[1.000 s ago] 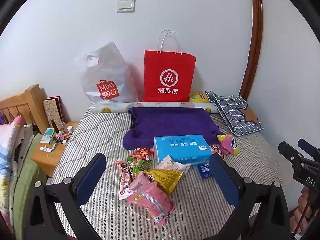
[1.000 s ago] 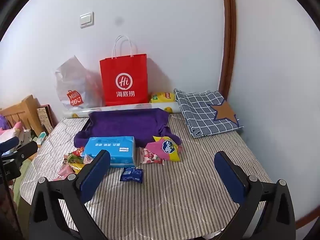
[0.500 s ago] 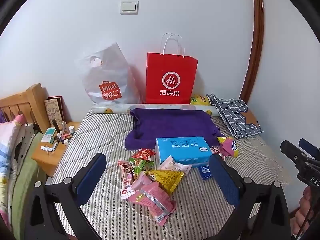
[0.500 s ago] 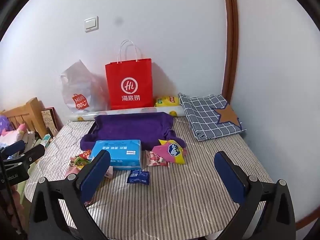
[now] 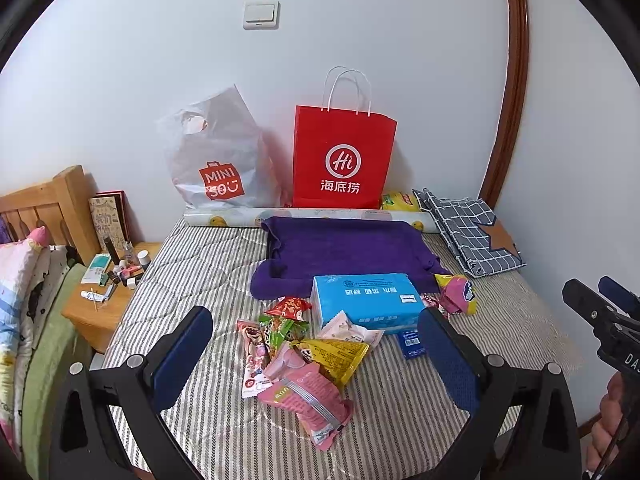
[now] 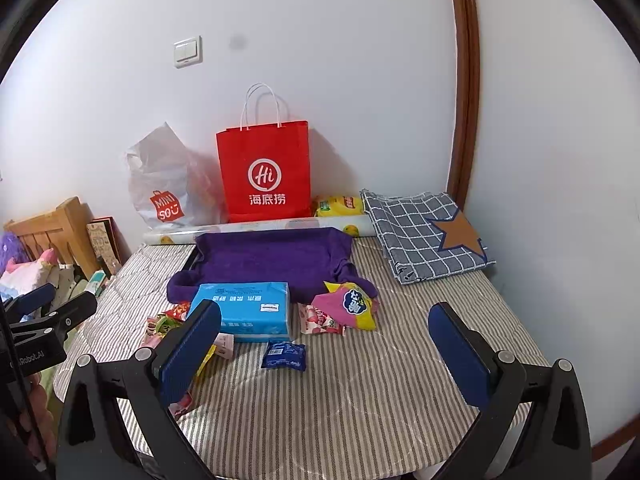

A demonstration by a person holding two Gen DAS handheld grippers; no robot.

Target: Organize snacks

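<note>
My left gripper [image 5: 316, 344] has 2 black, angular fingers [image 5: 120, 396], each faced with a dark blue textured pad [image 5: 182, 356] and fixed with round silver screws. My right gripper [image 6: 324, 344] is built the same way: black frame, 2 blue pads [image 6: 460, 356], silver screws. From the right camera I read white lettering, "Robot.AI", on the left unit's black body.

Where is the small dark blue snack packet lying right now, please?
In the right wrist view, the small dark blue packet lies on the striped bedcover, just in front of the light blue tissue pack, left of centre.
</note>
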